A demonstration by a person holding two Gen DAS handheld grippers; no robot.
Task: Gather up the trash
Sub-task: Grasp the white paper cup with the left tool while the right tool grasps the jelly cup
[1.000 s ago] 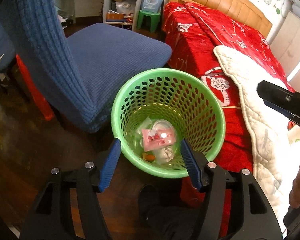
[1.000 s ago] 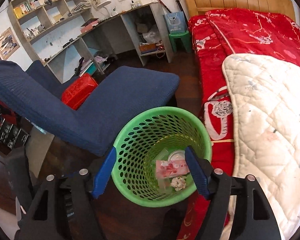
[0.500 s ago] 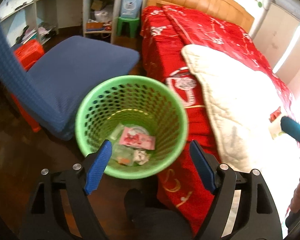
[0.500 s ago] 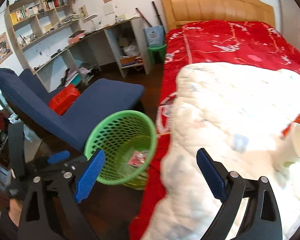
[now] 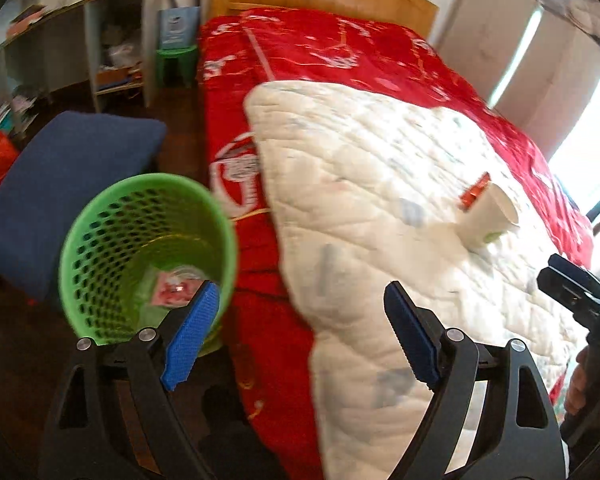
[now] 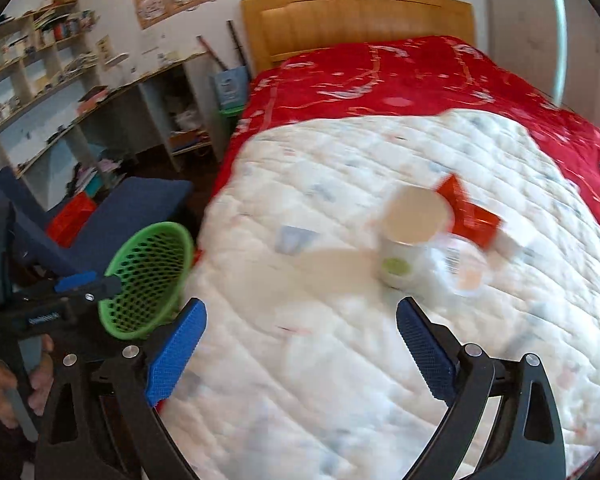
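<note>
A green perforated basket [image 5: 140,240] stands on the floor beside the bed, with a pink wrapper [image 5: 172,290] and other scraps inside; it also shows in the right wrist view [image 6: 148,280]. On the white quilt [image 6: 340,360] lie a white paper cup [image 6: 410,236], a red wrapper [image 6: 468,216] and a clear plastic lid [image 6: 466,268]. The cup [image 5: 486,220] also shows in the left wrist view. My left gripper [image 5: 296,336] is open and empty over the bed's edge. My right gripper [image 6: 300,352] is open and empty above the quilt, short of the cup.
A red bedspread [image 5: 340,52] covers the bed with a wooden headboard [image 6: 356,16]. A blue chair [image 5: 60,184] stands left of the basket. Desk shelves [image 6: 80,100] line the far wall. A green stool [image 5: 176,64] sits by the bed's head.
Both grippers have swung right from the basket toward the bed. The cup and wrappers on the quilt have come into the right wrist view. Both stay open and empty.
</note>
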